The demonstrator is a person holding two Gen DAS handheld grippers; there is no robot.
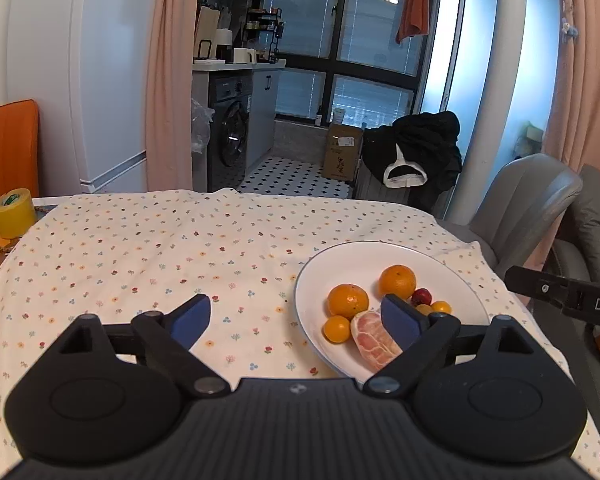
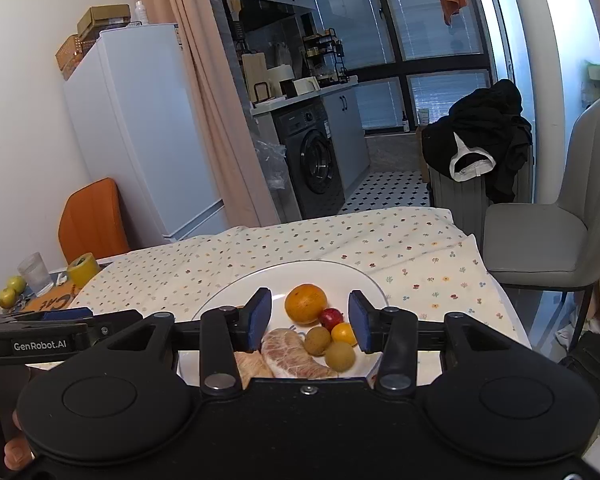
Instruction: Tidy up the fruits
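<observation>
A white plate (image 1: 364, 250) (image 2: 300, 267) sits on the right side of the floral tablecloth. It holds two oranges (image 1: 347, 300) (image 1: 397, 281), a peeled pomelo segment (image 1: 374, 340) (image 2: 292, 354), a small red fruit (image 2: 331, 317), small yellow fruits (image 1: 337, 329) (image 2: 343, 333) and two brown longans (image 2: 340, 356). My left gripper (image 1: 296, 320) stands open above the cloth, its right finger over the plate's near left part. My right gripper (image 2: 309, 320) is open just above the plate's near edge, with nothing held. Two green apples (image 2: 10, 290) lie at the table's far left.
A yellow tape roll (image 1: 14, 212) and a glass (image 2: 36, 274) stand at the table's left end. A grey chair (image 2: 540, 240) is to the right of the table, an orange chair (image 1: 8, 144) at the far left. A hand (image 2: 4, 440) holds the left gripper's handle.
</observation>
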